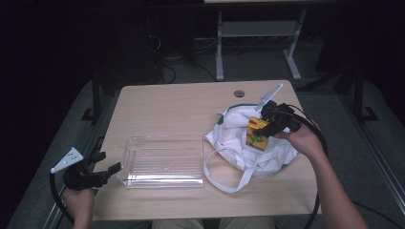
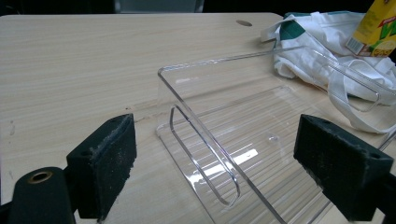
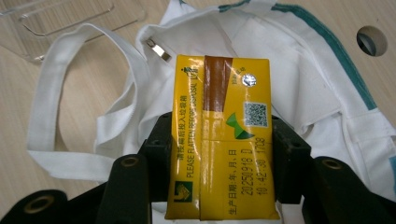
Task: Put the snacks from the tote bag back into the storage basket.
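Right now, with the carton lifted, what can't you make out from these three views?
- Inside of the white bag: high view, hidden by its own folds and the yellow carton.
- Carton's front face: right gripper view, turned away.
- Clear tray near end: left gripper view, cut off by the bottom edge.

Colours we see on the table

Our yellow carton has a brown stripe; the white bag shows green trim; the tray is clear, the tabletop pale wood.

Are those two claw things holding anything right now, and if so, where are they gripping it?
The right gripper clamps a yellow drink carton by its two narrow sides, over the white bag. The left gripper is open, holding nothing.
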A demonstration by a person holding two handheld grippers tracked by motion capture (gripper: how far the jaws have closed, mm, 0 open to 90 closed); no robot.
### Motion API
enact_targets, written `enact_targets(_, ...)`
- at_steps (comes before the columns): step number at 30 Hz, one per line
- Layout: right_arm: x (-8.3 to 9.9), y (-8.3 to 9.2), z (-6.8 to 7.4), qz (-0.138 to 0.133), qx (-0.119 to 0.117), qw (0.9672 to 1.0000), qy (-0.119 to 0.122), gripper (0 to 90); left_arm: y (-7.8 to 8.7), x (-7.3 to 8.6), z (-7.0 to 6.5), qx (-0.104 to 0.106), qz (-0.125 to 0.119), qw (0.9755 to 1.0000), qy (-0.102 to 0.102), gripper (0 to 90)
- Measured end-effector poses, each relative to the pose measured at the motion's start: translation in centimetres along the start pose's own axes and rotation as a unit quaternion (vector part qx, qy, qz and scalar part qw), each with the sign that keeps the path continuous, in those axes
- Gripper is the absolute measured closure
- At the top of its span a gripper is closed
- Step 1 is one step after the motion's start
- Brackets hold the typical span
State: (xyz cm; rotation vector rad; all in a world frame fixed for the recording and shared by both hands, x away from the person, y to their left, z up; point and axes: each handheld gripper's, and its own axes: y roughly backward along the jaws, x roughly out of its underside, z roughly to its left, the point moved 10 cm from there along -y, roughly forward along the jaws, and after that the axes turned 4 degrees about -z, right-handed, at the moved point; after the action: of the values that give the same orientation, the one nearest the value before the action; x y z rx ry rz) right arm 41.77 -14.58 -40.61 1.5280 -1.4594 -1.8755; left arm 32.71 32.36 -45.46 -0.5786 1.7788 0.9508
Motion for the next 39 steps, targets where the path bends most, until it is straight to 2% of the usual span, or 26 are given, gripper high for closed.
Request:
enact_targets(3, -0.5, 0.7, 0.5, -0.002, -0.002, 1.0, 0.0, 51.2, 0.0, 0.0, 0.0, 0.0, 0.0, 1.0, -0.002, 12.7)
enact_targets(6, -0.9, 1.2, 1.0, -0.004, -0.007, 0.9999, 0.013, 51.2, 0.0, 0.0, 0.0, 0.0, 0.001, 1.0, -0.001, 12.8)
enact_targets(11, -1.7, 1.9, 1.9, -0.011, -0.015, 0.9996, 0.021, 51.2, 0.0, 0.0, 0.0, -0.001, -0.001, 1.0, 0.0, 12.7)
enact_targets(14, -2.0, 2.2, 2.3, -0.012, -0.018, 0.9996, 0.019, 51.2, 0.1, 0.0, 0.0, -0.001, -0.001, 1.0, 0.0, 12.7)
enact_targets(30, -4.5, 2.7, 4.7, -0.038, -0.041, 0.9974, 0.046, 51.2, 0.1, -0.1, 0.1, -0.001, -0.004, 1.0, 0.003, 12.7)
enact_targets(37, -5.2, 2.4, 5.6, -0.038, -0.046, 0.9963, 0.063, 51.2, 0.2, 0.0, 0.2, -0.003, -0.004, 1.0, 0.003, 12.7)
enact_targets(39, -5.3, 2.4, 5.8, -0.037, -0.05, 0.9962, 0.06, 51.2, 0.2, 0.0, 0.3, -0.003, -0.005, 1.0, 0.001, 12.8)
